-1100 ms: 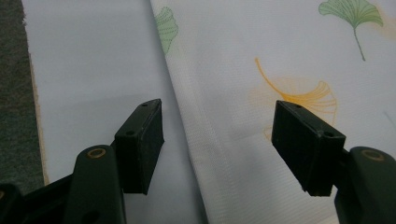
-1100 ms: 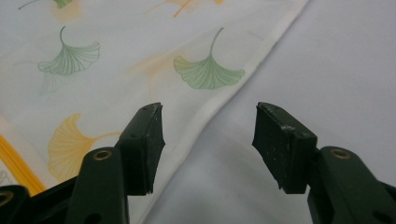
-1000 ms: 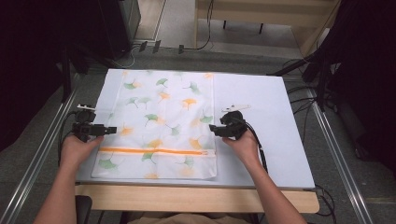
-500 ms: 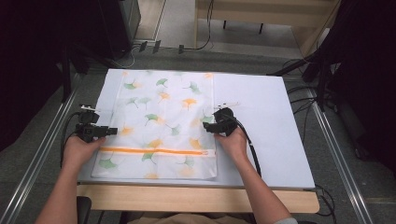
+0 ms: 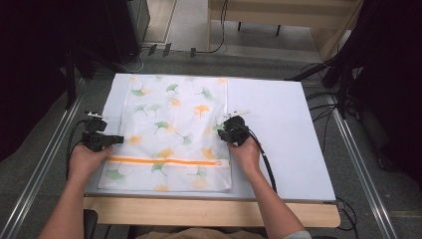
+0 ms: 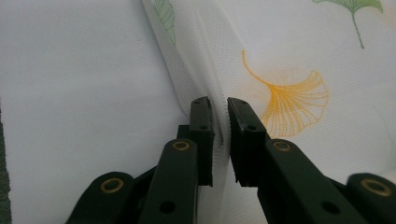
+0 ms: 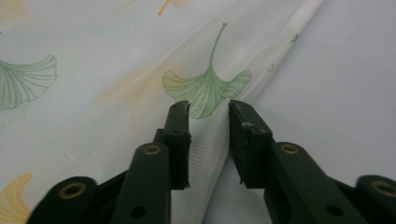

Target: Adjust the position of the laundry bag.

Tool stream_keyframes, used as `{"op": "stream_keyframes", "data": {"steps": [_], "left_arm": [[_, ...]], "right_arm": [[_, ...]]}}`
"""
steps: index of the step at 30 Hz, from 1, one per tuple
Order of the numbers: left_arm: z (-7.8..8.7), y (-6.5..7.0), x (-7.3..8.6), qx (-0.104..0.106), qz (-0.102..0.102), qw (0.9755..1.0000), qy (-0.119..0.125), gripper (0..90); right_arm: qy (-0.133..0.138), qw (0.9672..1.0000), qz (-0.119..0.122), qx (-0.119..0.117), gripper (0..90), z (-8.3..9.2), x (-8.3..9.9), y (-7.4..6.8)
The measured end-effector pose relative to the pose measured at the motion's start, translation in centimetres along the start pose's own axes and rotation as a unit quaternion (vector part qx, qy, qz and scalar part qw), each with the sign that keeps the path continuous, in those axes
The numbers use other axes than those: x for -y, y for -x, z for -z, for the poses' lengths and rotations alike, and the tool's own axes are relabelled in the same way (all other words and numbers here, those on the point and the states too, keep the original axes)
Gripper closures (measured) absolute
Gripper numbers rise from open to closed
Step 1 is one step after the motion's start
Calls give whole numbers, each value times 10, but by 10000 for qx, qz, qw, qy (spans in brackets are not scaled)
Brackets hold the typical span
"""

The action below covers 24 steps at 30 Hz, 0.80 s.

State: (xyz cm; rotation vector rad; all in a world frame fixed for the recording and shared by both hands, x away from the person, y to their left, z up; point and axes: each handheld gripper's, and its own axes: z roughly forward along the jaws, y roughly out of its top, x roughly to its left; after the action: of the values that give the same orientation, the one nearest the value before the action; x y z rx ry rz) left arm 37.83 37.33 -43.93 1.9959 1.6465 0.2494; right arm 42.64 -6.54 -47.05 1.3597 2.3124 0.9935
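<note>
A white mesh bag (image 5: 174,124) printed with green and orange ginkgo leaves lies flat on a white board (image 5: 283,134); an orange zipper (image 5: 164,161) crosses it near the front. My left gripper (image 5: 119,140) is at the bag's left edge. Its jaws have just been closing, and in the left gripper view they (image 6: 219,105) pinch a raised fold of that mesh edge (image 6: 205,60). My right gripper (image 5: 221,130) is at the bag's right edge. Its jaws (image 7: 208,108) have just been closing too and straddle the hem (image 7: 275,56) with a gap left.
The board sits on a wooden table (image 5: 209,211) with metal rails (image 5: 45,164) along both sides. Black cables (image 5: 266,167) trail from the grippers. Bare board lies to the right of the bag. Dark equipment and cables stand beyond the far edge.
The right hand has shifted left onto the bag's right edge. The left hand has kept its place at the left edge.
</note>
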Motion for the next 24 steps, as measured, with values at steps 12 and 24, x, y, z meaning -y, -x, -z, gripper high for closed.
{"op": "stream_keyframes", "data": {"steps": [12,24], "left_arm": [[0,-1,-2,116,146,9998,-50,900],[-2,16,-6,408,54,9991,-29,900]], "right_arm": [[-130,9997,-143,-130,900,2,-3,6],[-144,9997,-191,-47,900,20,-1,30]]}}
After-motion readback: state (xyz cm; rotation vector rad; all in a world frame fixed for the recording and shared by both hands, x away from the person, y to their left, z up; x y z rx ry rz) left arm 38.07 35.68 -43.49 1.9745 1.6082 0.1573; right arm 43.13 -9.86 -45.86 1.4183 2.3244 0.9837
